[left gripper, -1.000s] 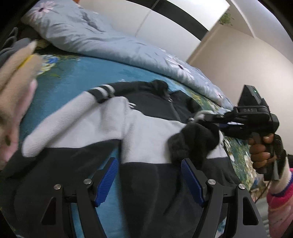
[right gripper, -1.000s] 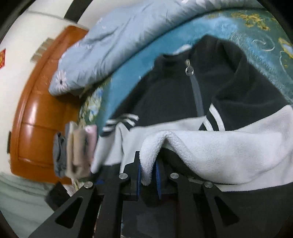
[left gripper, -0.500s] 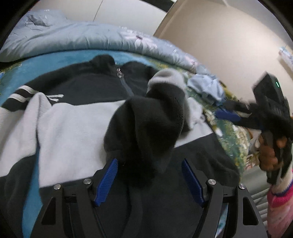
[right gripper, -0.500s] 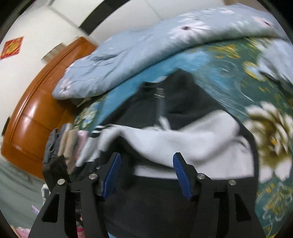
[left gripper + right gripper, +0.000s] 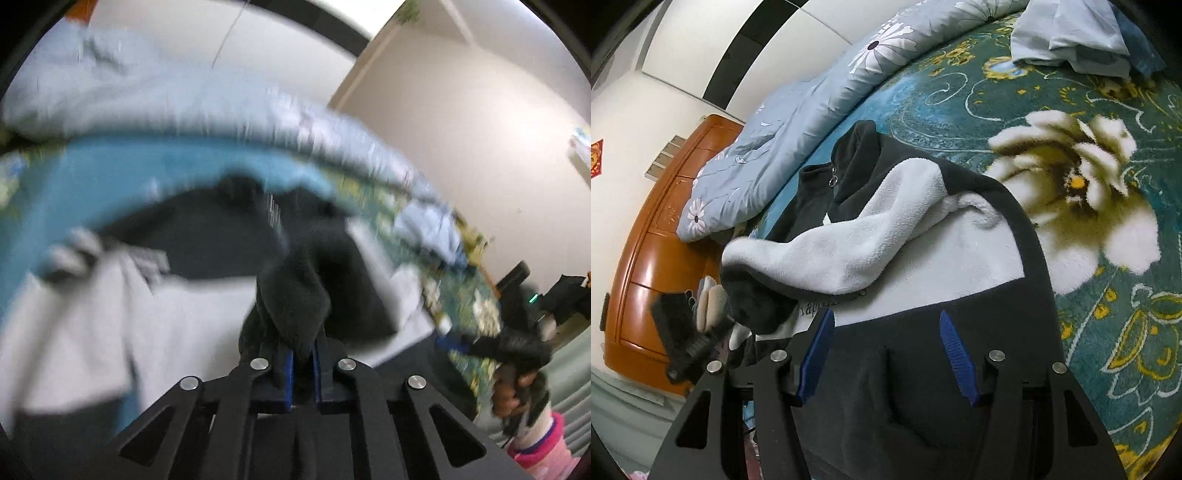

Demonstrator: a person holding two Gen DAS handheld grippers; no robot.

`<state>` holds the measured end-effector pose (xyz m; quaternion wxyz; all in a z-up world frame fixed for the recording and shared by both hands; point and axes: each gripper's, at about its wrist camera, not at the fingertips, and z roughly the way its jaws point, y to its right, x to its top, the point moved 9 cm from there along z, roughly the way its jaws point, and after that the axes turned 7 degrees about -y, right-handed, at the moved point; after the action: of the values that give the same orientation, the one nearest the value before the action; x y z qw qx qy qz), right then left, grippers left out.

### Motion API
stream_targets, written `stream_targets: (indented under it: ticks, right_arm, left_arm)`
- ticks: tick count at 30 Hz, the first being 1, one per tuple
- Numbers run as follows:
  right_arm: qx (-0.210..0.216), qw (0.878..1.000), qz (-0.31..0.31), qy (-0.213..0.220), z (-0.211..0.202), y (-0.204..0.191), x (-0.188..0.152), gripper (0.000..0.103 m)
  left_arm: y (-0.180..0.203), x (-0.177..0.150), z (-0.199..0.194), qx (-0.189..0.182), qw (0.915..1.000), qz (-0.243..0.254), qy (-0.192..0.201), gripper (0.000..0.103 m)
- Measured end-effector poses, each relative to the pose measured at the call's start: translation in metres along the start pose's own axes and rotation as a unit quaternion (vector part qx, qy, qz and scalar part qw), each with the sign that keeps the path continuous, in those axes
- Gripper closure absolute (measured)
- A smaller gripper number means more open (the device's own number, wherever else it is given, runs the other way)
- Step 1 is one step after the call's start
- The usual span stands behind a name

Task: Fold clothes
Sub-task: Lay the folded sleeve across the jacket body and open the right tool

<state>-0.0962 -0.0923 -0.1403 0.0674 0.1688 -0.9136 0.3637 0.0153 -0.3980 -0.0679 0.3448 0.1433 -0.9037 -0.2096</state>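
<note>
Since half a second ago the left gripper [image 5: 303, 363] has clamped the sleeve [image 5: 295, 295]; right gripper [image 5: 886, 354] hangs wide over the jacket [image 5: 923, 258] mid-bed [image 5: 1108, 332]; sleeves crossed, body unfolded

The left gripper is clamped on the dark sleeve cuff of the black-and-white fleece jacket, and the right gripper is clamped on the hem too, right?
Not quite. The left gripper is shut on the dark sleeve cuff, but the right wrist view shows the right gripper open, its blue pads apart above the fleece jacket, holding nothing.
</note>
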Motion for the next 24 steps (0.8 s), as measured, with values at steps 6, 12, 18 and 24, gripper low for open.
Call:
stream_targets:
  ticks: [6,12,18,24]
  right_arm:
    - [-0.013,1.000,-0.020,0.017,-0.006,0.000,0.004,0.042]
    - [-0.024,0.996,-0.066,0.047,-0.011,-0.033,0.047,0.042]
    - [-0.046,0.996,-0.067,0.028,0.038,-0.056,0.117,0.042]
    - [-0.102,0.993,-0.057,0.006,0.095,-0.056,0.161,0.043]
  left_arm:
    - [-0.038,-0.006,-0.021,0.032,0.9991,-0.025,0.007,0.095]
    - [-0.072,-0.053,0.006,0.021,0.9943,-0.099,-0.031,0.095]
    - [-0.069,-0.054,0.010,0.030,0.9945,-0.095,-0.034,0.095]
    - [-0.072,-0.052,0.015,0.039,0.9943,-0.090,-0.041,0.095]
